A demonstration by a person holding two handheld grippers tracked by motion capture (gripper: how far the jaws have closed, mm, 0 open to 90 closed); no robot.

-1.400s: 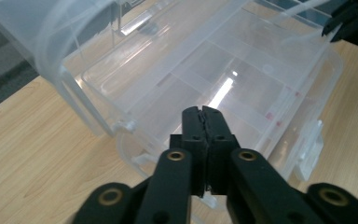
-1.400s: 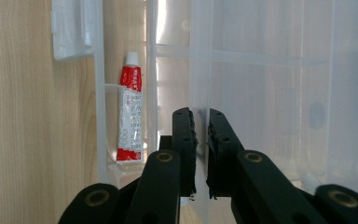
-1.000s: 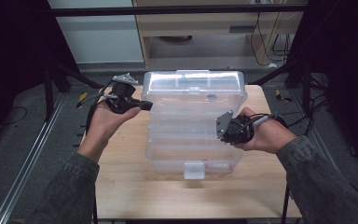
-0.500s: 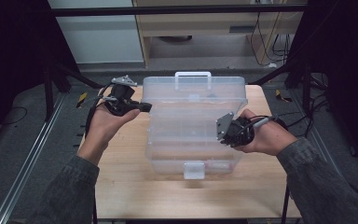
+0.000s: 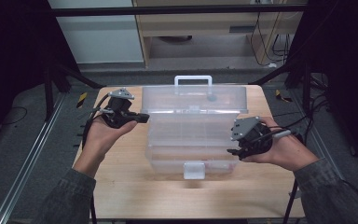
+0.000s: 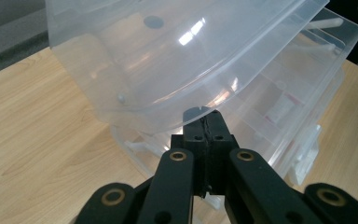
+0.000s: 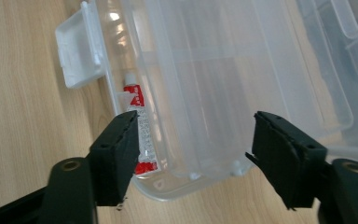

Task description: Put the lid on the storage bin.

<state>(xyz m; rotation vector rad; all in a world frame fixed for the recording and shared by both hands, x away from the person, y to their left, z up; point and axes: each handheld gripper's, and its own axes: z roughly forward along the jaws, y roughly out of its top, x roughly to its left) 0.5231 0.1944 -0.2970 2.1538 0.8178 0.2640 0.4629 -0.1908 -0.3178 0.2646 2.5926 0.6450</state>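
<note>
Lid (image 5: pixel 194 99) of the clear organizer box (image 5: pixel 192 149) now stands raised at the back, handle (image 5: pixel 193 80) up; a second ago it lay flatter over the tray. Box sits mid-table (image 5: pixel 121 191). Left gripper (image 5: pixel 142 117) jaws together, tips at the lid's left edge. Right gripper (image 5: pixel 231 151) jaws have just been opening, apart, nothing pinched, at the tray's right corner. Red-and-white tube (image 7: pixel 140 126) lies inside the tray.

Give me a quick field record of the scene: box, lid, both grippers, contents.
box: clear plastic organizer box on the wooden table
lid: lid raised, handle on top
left gripper: left gripper shut, tips at the lid's edge
right gripper: right gripper open, jaws have just been opening, nothing pressed between them
contents: red and white tube inside near the latch
</note>
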